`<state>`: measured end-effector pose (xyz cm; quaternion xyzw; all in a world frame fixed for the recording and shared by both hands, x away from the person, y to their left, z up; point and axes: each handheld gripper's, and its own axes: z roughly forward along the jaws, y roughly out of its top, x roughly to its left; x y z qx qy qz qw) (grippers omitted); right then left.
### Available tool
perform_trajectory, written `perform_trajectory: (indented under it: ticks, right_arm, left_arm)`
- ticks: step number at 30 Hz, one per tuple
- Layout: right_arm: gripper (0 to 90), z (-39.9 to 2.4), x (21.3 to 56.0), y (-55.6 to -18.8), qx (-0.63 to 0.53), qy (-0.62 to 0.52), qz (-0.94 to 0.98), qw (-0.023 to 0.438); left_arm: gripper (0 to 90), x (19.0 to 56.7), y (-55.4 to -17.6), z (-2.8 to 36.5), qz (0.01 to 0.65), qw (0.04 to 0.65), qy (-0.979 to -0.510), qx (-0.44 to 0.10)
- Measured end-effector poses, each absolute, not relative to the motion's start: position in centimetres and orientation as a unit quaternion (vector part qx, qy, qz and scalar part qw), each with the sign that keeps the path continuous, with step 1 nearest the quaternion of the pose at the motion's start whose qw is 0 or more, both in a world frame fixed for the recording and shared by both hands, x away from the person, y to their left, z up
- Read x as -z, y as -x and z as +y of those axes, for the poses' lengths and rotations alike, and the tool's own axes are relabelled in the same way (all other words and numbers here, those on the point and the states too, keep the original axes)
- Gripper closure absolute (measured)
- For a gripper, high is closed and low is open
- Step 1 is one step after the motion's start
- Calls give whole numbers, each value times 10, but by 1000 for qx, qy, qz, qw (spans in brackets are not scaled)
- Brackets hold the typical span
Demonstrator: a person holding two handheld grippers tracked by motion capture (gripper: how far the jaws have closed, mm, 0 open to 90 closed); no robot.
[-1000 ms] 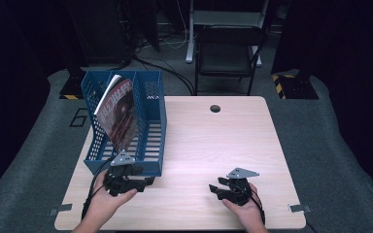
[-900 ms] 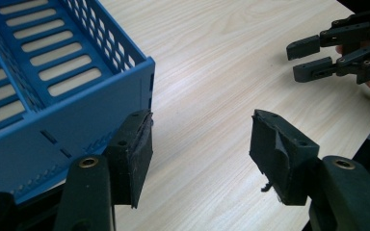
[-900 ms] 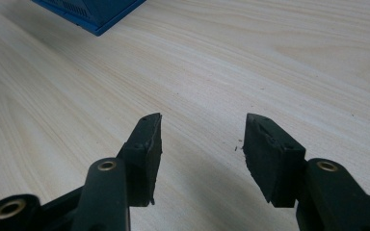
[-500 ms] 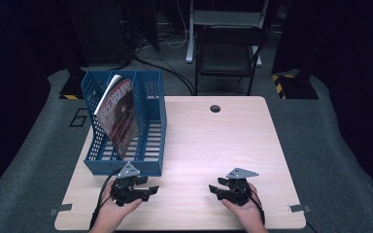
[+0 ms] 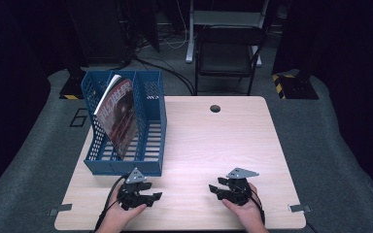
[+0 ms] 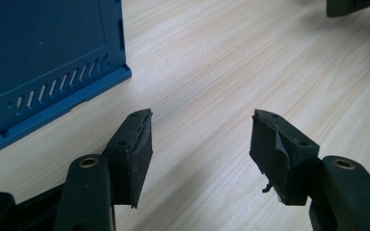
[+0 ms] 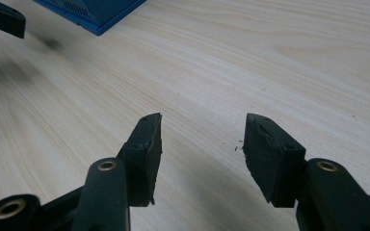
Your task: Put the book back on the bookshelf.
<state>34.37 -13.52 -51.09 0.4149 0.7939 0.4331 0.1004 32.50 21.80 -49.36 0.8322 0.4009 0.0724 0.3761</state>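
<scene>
We hold both grippers, left [image 5: 156, 196] and right [image 5: 214, 188], jaws spread and empty, near the blue rack [image 5: 148, 162] holding a magazine [image 5: 121, 116].

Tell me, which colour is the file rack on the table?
The file rack is blue, seen best in the high view.

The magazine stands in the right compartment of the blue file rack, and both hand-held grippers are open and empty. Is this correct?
Not quite. The magazine leans in the left compartment of the blue file rack, as the high view shows. Both hand-held grippers, left and right, are open and empty.
</scene>
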Motion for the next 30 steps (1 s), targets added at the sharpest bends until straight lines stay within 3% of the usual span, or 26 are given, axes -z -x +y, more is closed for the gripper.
perform_trajectory:
  ticks: [18, 30]
  right_arm:
    - [479, -135, 512, -344, -430, -419, 793, 104]
    - [477, -136, 513, -344, -424, -417, 797, 105]
  left_arm:
    - [398, 512, -324, 198, 353, 342, -868, -71]
    - [386, 513, -329, 199, 345, 349, -868, -78]
